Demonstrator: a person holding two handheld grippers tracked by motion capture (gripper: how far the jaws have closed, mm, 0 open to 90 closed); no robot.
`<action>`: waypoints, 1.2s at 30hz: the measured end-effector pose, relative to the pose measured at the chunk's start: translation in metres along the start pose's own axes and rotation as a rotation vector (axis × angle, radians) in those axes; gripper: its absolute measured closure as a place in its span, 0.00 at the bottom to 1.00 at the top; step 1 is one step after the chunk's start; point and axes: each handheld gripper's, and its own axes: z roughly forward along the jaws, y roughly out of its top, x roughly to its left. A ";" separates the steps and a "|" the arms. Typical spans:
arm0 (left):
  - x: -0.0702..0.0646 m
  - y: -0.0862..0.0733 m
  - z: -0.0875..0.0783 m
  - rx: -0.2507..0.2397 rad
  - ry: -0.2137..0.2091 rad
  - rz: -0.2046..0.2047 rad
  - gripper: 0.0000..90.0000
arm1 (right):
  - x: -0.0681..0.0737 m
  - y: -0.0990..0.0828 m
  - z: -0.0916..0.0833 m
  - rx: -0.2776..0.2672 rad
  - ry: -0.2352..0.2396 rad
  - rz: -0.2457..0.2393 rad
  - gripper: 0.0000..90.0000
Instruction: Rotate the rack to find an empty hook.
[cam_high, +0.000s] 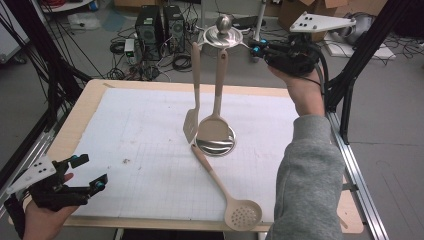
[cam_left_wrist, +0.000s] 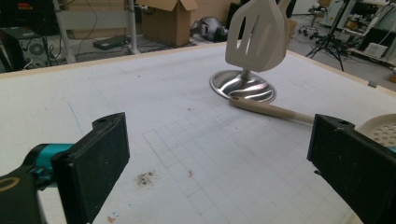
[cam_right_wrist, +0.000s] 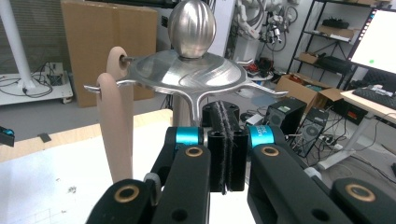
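Down at the near left corner of the tabletop (cam_high: 95, 95), the left gripper (cam_high: 92, 172) rests in a hand with its black jaws spread wide and nothing between them, aimed across the white gridded mat (cam_high: 150, 140) that covers most of the surface. Near the middle of the mat stands a polished steel utensil stand (cam_high: 216, 140) with a round base, a flat top with hooks and a ball knob. A beige slotted turner (cam_high: 191, 120) hangs from one hook, and a beige solid spatula (cam_high: 215, 117) hangs just beside it. A beige perforated skimmer spoon (cam_high: 235, 205) lies flat on the mat, its handle end touching the stand's base and its round head close to the near edge. Over the far right of the tabletop, the right gripper (cam_high: 256, 49) is held level with the stand's top, its jaws pressed together on nothing, just beside one of the hooks.
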 end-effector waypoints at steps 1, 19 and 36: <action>0.000 0.000 0.000 0.000 0.000 -0.001 0.07 | 0.000 0.000 0.000 0.008 -0.004 -0.002 1.00; -0.002 -0.001 0.003 0.011 -0.005 0.004 0.07 | 0.004 0.001 -0.005 0.009 0.010 -0.018 1.00; -0.002 -0.002 0.005 0.014 -0.006 -0.004 0.07 | -0.002 -0.002 -0.006 -0.001 -0.012 0.013 1.00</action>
